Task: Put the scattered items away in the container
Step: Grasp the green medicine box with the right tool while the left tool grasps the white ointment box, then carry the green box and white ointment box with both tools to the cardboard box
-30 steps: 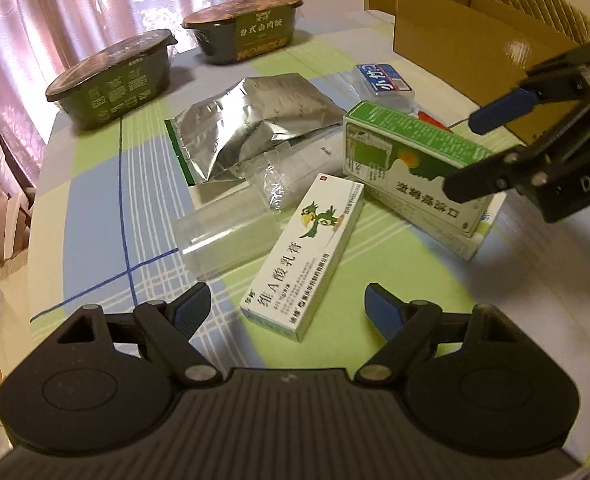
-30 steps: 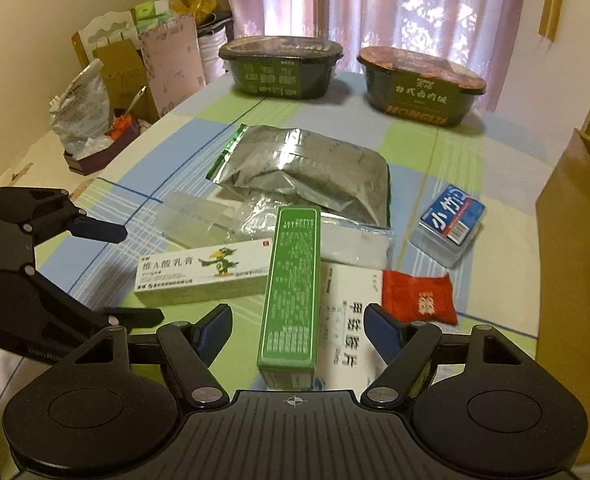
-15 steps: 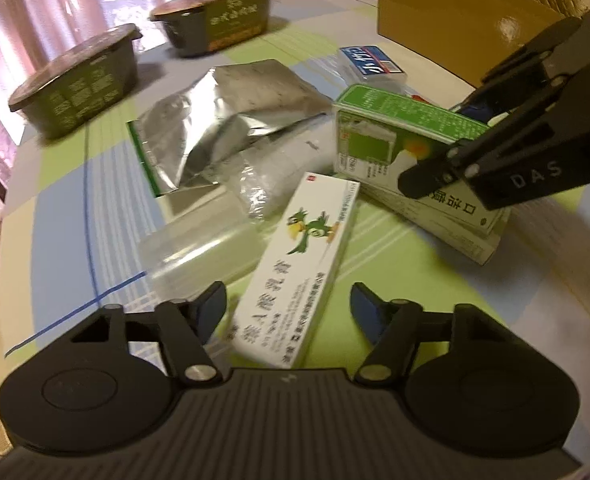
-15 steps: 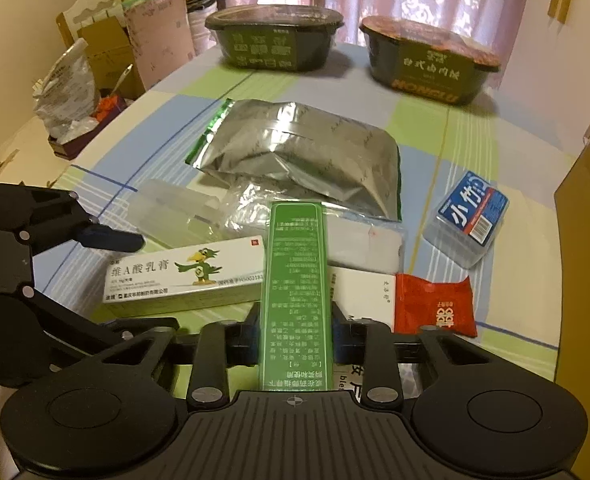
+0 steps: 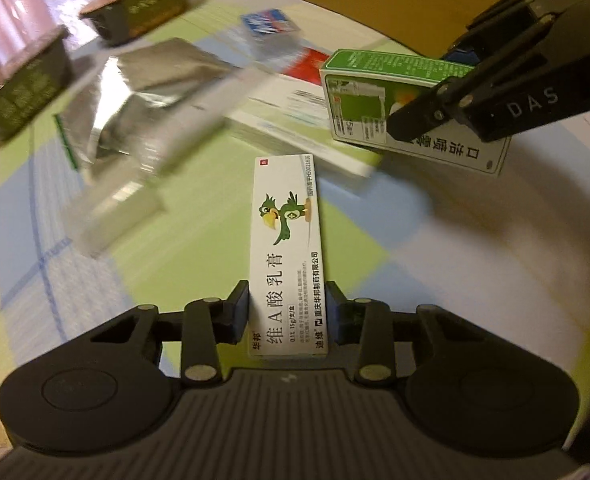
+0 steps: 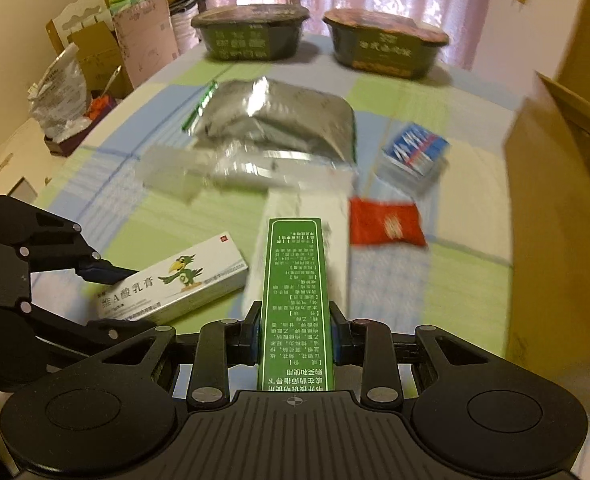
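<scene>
Both claws are loaded, and the coming move turns on where the cardboard box (image 6: 563, 216) lies from them: it stands on the right of the table, open side up as far as one can judge, closest to the right gripper (image 6: 295, 338). In the left camera the same carton sits at the far right, beyond the other claw, so the right hand is the nearer one and has the shorter carry.

The right gripper is closed on the narrow faces of a green medicine box (image 6: 295, 304), whose long axis runs straight forward out of the jaws. The left gripper (image 5: 287, 314) is likewise clamped on a white ointment box (image 5: 287, 256) (the one with the green bird), also pointing straight ahead along the fingers. Both boxes look lifted clear of the checked tablecloth (image 6: 167, 216), though the blur makes the height hard to judge.

Half a second ago the left jaws were wide apart with the ointment box lying slantwise on the cloth between them; now they have shut on it. The right claw already had its box then, resting on the flat white packet (image 6: 307, 208); that packet is now uncovered. The silver foil bag (image 6: 275, 120), the red sachet (image 6: 387, 224) and the blue packet (image 6: 415, 152) lie as they did.
</scene>
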### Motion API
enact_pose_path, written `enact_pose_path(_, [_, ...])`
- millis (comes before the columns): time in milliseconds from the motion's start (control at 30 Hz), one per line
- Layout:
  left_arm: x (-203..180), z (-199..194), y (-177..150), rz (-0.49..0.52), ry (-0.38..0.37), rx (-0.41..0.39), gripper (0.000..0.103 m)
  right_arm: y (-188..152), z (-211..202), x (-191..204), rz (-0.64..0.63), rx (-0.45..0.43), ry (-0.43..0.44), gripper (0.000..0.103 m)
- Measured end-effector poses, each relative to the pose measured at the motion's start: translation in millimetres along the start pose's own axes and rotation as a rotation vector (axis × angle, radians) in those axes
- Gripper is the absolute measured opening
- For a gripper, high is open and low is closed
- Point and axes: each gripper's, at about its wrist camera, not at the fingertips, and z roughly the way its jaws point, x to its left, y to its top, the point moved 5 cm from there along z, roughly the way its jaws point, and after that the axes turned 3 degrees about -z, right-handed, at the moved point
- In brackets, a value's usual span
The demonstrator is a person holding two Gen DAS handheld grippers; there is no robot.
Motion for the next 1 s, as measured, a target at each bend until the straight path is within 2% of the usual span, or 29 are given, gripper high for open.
enact_pose_path(133, [-39.2,-6.8,-14.6,0.003,-0.046,0.011,0.033,-38.2,-20.2,-6.5,0.007,0.036,-0.017,0.033])
enact_pose_path(200, [-53.9,-7.7,-19.4,0.001,-0.042,0.010,0.035,-56.6,-23.8,-11.5,0.020,0.068,-0.023,0.033])
enact_pose_path(267, [-61.7,-7.7,-21.4,-0.006,-0.031,0.013,0.050,-72.2,-24.1,-14.1,0.019,0.103,-0.025,0.034])
enact_pose_path(333, [-65.5,-7.2,-21.7,-0.015,-0.027,0.020,0.050,-81.9,-23.3,-14.0,0.009,0.128,-0.025,0.034])
enact_pose_path(500, [-66.5,-5.9,-14.6,-0.015,-0.006,0.027,0.051,-89.9,-18.7,-13.9,-0.007,0.164,-0.018,0.034])
enact_pose_path(667, [-62.0,-2.7,-2.1,-0.035,-0.003,0.014,0.051,-85.6,-14.5,-18.5,0.006,0.163,-0.004,0.034])
enact_pose_path(833, [-60.0,7.2,5.3,-0.039,-0.006,0.021,0.050,-80.9,-10.3,-19.9,0.028,0.158,-0.001,0.034])
enact_pose_path(900, [-59.0,8.5,7.6,-0.057,-0.014,0.021,0.043,-81.0,-8.6,-20.6,0.036,0.161,0.000,0.034])
enact_pose_path(933, [-58.4,8.3,8.6,-0.069,-0.015,0.021,0.033,-81.2,-8.5,-20.7,0.039,0.159,-0.001,0.034])
enact_pose_path(1000, [-58.4,7.3,9.2,-0.071,0.004,0.029,0.033,-82.2,-10.0,-22.7,0.057,0.151,-0.007,0.033])
